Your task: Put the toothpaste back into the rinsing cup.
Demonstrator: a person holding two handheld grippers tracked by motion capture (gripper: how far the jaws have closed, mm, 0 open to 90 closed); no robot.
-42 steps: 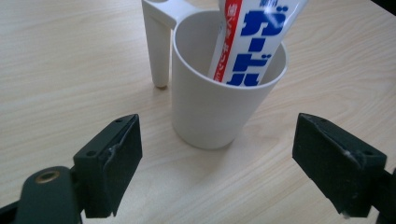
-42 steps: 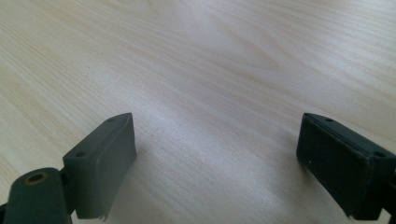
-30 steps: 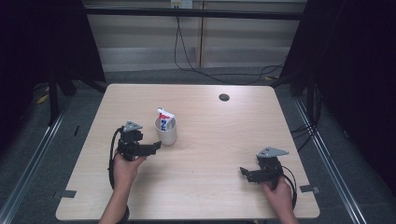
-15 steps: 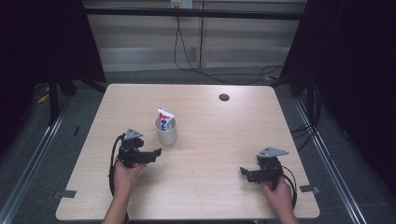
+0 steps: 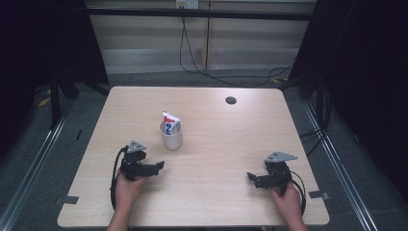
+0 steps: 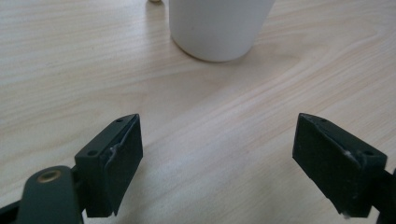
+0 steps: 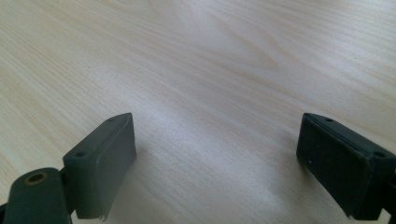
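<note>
Showing two open tools (image 5: 160, 165) (image 5: 249, 176), one cup (image 5: 171, 136), one tube (image 5: 168, 121)

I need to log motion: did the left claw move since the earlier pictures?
Yes. The left claw drew back toward the person, away from the white cup.

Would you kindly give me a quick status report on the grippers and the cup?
Left gripper open, empty, short of white cup. Right gripper open, empty. Toothpaste tube in cup. Nothing between.
</note>
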